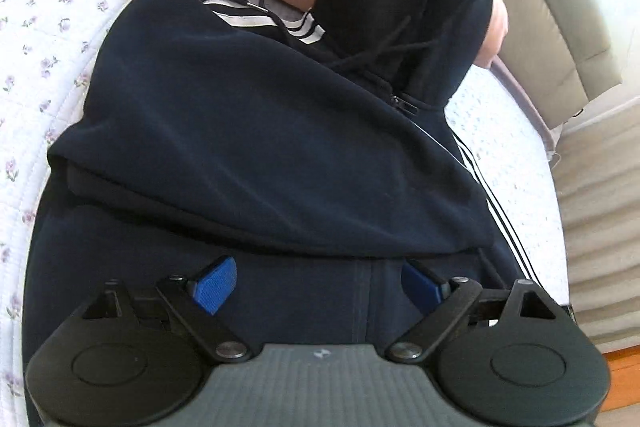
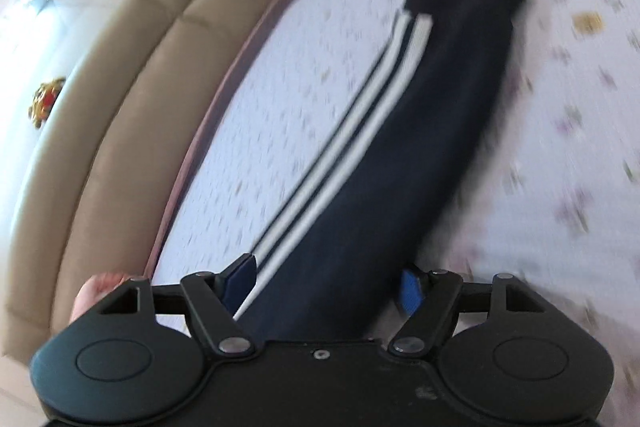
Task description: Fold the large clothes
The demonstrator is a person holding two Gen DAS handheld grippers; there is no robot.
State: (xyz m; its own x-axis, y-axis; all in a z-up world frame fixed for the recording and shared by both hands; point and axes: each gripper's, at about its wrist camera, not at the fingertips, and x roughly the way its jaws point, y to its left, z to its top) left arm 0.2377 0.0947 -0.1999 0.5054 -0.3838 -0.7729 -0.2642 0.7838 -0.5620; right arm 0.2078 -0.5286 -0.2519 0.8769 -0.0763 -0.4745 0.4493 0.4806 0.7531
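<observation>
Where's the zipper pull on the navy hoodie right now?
Left wrist view, right of centre: the zipper pull sits under the drawstrings, at the hoodie's collar.

No readable text, label, brand name, number or sign appears in either view.

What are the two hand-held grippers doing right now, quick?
Left hand-held gripper: open, holding nothing, over the navy jacket.
Right hand-held gripper: open, holding nothing, the striped sleeve lying between its fingers.
</observation>
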